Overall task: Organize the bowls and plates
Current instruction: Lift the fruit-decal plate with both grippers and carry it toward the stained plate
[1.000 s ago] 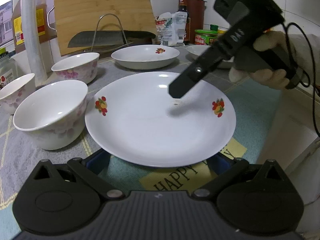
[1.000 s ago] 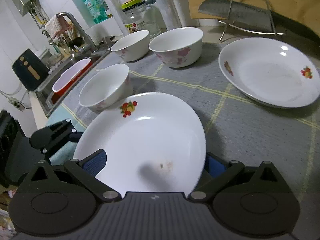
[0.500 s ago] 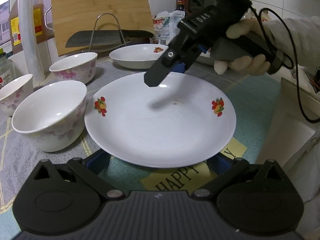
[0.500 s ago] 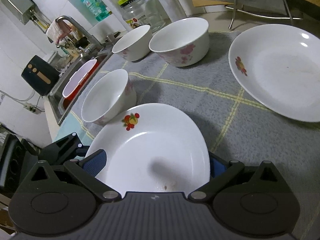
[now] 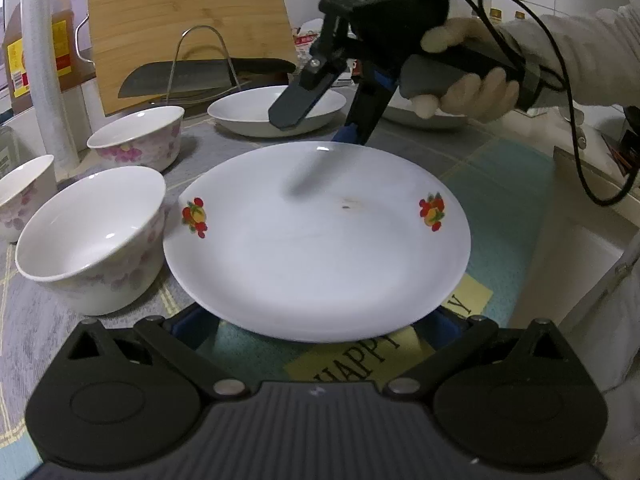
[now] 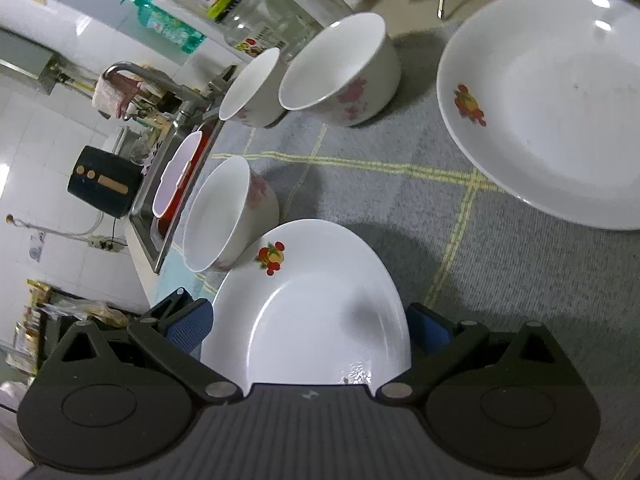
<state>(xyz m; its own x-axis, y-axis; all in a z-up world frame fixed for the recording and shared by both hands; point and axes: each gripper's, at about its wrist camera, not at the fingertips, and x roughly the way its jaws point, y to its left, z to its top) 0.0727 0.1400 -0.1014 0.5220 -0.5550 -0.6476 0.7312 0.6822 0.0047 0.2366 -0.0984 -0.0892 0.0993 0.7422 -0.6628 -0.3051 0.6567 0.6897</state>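
Between both hand-held grippers (image 5: 316, 320) (image 6: 308, 332), plate (image 5: 320, 248).

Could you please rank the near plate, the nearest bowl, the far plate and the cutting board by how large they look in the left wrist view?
1. Near plate, though its nearness to the camera inflates it.
2. Cutting board.
3. Nearest bowl, also magnified by nearness.
4. Far plate, partly hidden by the right gripper.

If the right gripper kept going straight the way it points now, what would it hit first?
Probably the near plate: the right gripper is open with its fingers on either side of the plate's far rim. Past the plate stands a floral bowl, though depth is unclear.
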